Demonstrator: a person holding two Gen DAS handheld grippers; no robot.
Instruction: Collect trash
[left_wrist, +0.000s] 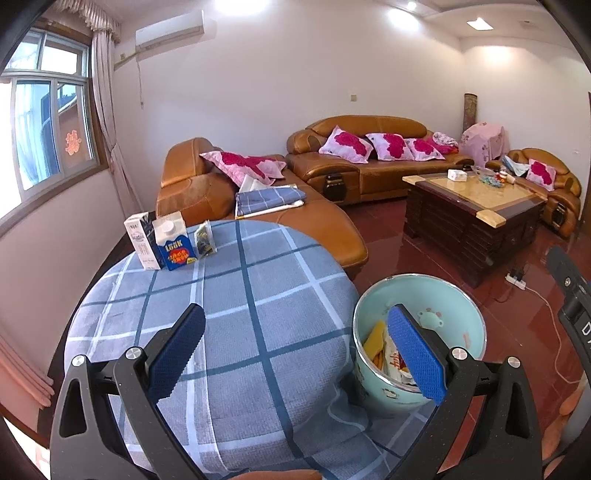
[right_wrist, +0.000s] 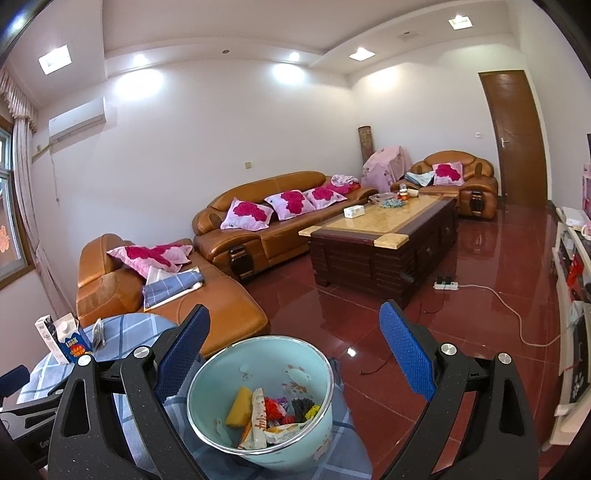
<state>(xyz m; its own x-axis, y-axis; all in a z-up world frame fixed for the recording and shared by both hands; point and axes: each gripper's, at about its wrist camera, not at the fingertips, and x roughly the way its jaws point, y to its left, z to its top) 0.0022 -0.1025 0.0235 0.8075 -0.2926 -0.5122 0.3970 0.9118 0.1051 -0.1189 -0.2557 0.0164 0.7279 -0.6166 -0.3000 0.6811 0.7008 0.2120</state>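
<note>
Left tool (left_wrist: 295, 350) wide, empty, held low over table (left_wrist: 258, 295) — cartons (left_wrist: 162, 242) at far edge. Right tool (right_wrist: 295, 347) wide, empty, above bin (right_wrist: 260, 402) — wrappers (right_wrist: 273, 413) inside.

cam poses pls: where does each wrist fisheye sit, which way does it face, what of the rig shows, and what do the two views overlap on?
Left wrist: on the left gripper, above the round checked table, facing the cartons and sofa; both open blue fingers show.
Right wrist: on the right gripper, over the mint bin, facing the coffee table and door; open fingers show, with the other gripper's black body at the left edge.
Shared: bin, cartons, table, sofa, coffee table.
</note>
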